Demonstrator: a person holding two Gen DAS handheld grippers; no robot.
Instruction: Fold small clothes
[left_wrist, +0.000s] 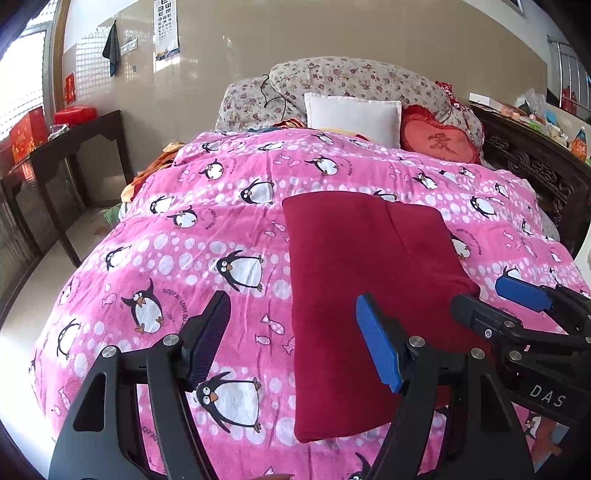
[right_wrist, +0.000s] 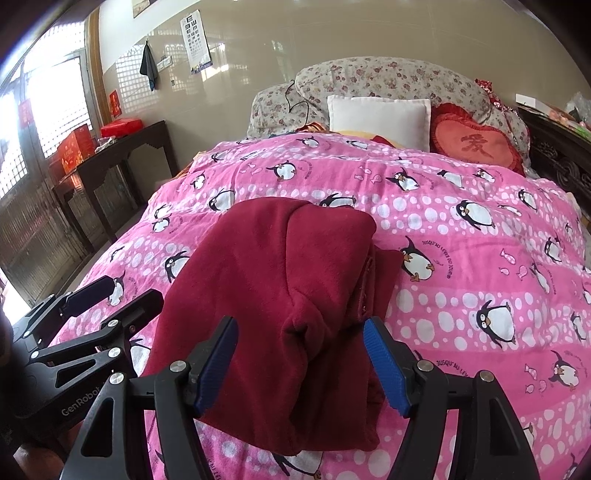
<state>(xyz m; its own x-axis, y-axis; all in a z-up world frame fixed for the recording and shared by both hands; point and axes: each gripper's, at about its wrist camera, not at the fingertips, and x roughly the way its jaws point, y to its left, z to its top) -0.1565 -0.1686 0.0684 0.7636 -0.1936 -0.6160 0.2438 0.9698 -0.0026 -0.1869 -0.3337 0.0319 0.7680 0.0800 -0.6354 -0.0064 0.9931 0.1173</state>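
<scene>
A dark red garment (right_wrist: 280, 295), folded into a thick stack, lies near the foot edge of the bed (right_wrist: 461, 229). Both the right claw (right_wrist: 301, 365) and left claw (left_wrist: 295, 343) are spread, gripping nothing. If nudged, loose layers could slide apart.

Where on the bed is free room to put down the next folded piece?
Free: the pink penguin blanket left of the dark red garment, and the stretch right of it. Crowded: the head end, with the white pillow, red heart cushion and floral quilt.
</scene>
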